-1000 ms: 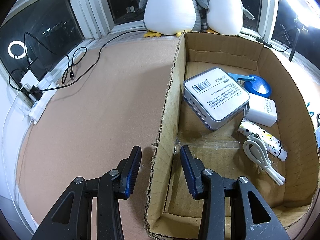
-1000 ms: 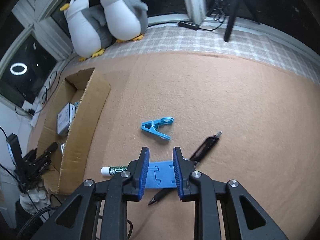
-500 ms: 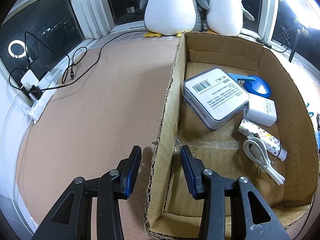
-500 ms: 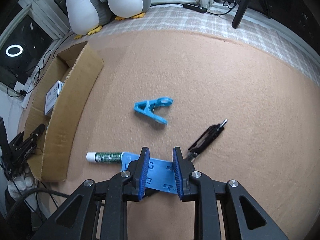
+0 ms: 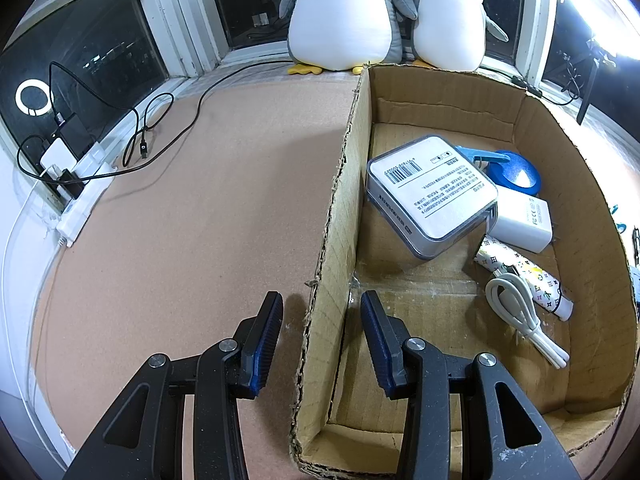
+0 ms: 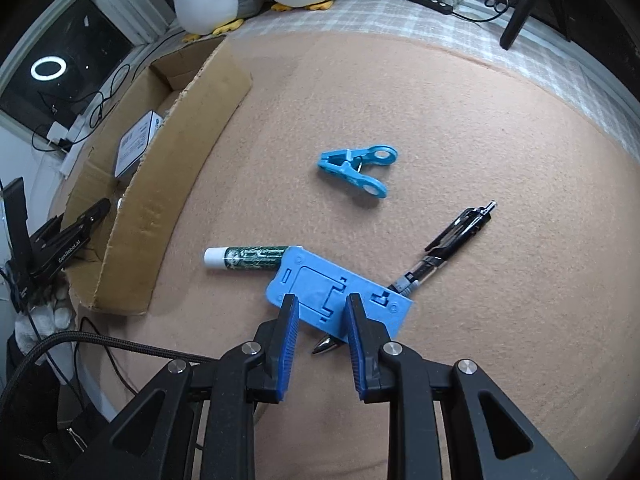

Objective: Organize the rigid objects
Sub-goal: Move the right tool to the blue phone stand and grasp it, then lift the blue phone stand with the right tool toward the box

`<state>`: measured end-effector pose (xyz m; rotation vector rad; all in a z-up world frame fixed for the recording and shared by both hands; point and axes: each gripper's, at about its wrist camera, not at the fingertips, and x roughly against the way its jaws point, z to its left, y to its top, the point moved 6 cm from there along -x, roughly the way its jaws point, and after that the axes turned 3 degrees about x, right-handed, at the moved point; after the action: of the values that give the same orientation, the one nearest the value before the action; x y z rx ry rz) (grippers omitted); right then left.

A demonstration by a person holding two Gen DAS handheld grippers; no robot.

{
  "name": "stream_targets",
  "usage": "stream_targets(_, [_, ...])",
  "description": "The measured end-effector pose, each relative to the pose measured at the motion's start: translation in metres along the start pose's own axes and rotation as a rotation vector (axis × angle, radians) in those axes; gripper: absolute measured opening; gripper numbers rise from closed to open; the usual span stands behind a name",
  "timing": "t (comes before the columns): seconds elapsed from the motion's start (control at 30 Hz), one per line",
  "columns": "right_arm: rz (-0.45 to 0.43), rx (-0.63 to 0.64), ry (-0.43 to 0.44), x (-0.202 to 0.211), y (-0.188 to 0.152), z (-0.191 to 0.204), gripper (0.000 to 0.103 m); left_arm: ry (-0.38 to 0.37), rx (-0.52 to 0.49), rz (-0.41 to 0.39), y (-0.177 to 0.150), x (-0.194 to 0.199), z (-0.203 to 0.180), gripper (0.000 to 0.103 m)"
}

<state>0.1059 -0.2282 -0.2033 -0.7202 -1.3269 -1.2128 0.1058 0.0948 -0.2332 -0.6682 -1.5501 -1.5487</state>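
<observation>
My right gripper hovers open over a flat blue plastic stand lying on the tan mat, its narrow jaws holding nothing. The stand rests across a green tube with a white cap and a black pen. Farther out lies a blue clip. My left gripper straddles the left wall of the cardboard box, one finger outside and one inside, with a gap to the wall. In the box are a grey barcode case, a blue round item, a white charger, a patterned tube and a white cable.
Two plush penguins sit on the window sill behind the box. Black cables and a white power strip run along the mat's left edge. A tripod leg stands at the far right. A braided cable crosses near my right gripper.
My right gripper has tipped downward and shifted over the mat, so the blue stand, tube and pen now show farther ahead of its fingers. The left gripper and box have not moved.
</observation>
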Motion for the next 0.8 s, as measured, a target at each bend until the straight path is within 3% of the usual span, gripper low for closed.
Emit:
stream_targets(0.13, [-0.066, 0.143, -0.076, 0.014, 0.001, 0.012, 0.026, -0.001, 0.001, 0.000, -0.001, 0.000, -0.001, 0.044])
stream_targets(0.23, [-0.051, 0.294, -0.113, 0.015, 0.000, 0.023, 0.060, 0.008, -0.007, 0.000, -0.002, 0.000, -0.001, 0.044])
stream_targets(0.5, [0.056, 0.517, -0.155, -0.006, -0.001, 0.024, 0.061, 0.009, 0.003, 0.005, -0.002, 0.000, -0.001, 0.044])
stream_targets(0.8, [0.104, 0.584, -0.156, -0.021, 0.008, 0.024, 0.061, 0.003, 0.006, 0.020, 0.000, 0.000, -0.001, 0.044])
